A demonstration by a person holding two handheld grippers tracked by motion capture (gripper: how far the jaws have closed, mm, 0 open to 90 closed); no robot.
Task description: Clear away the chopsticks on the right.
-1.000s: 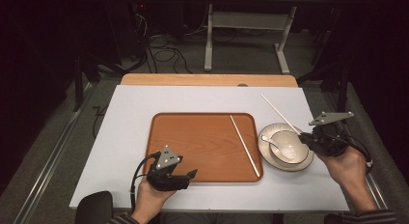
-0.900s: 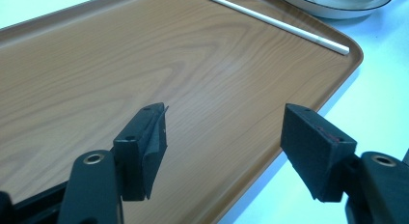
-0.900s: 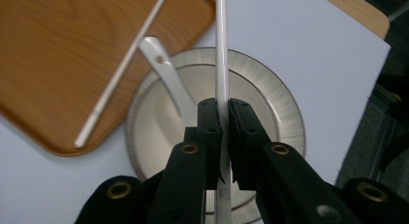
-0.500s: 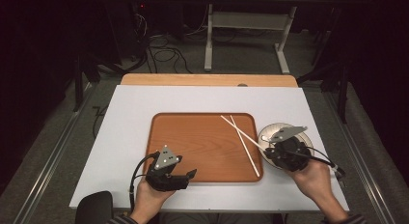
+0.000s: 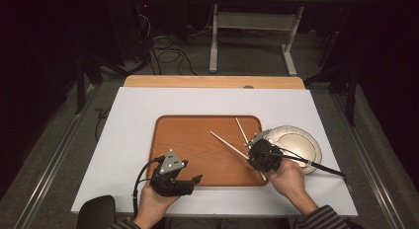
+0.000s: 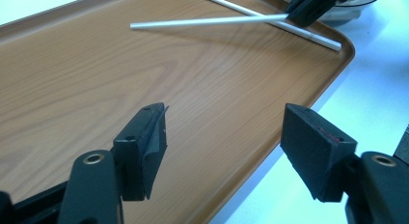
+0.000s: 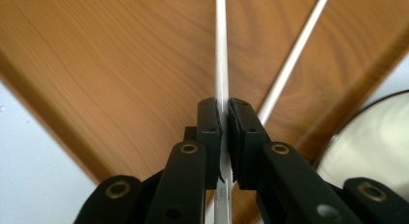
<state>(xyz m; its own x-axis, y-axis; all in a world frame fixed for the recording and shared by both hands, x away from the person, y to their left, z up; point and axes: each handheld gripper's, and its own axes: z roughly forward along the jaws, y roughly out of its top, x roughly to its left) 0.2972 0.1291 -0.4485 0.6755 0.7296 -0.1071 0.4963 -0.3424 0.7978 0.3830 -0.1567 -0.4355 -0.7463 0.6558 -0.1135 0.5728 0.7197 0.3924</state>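
Observation:
A brown wooden tray (image 5: 192, 145) lies in the middle of the white table top. One white chopstick (image 5: 242, 133) rests along the tray's right side. My right gripper (image 5: 251, 156) is shut on a second white chopstick (image 5: 225, 141), which points left and away over the tray. In the right gripper view the held chopstick (image 7: 221, 50) runs straight out between the closed pads of the right gripper (image 7: 224, 118), with the lying chopstick (image 7: 294, 55) beside it. My left gripper (image 5: 194, 183) stays open and empty at the tray's near edge; the left gripper (image 6: 226, 137) faces the tray (image 6: 96, 79).
A pale round bowl (image 5: 299, 142) stands just right of the tray, with the right gripper's cable across it. The white table top (image 5: 143, 115) extends around the tray. A wooden table edge (image 5: 212, 82) lies behind, with desk legs and cables on the floor beyond.
My right gripper has carried the chopstick left from beside the bowl to over the tray's right part, and the stick has tilted lower. The left gripper has stayed put.

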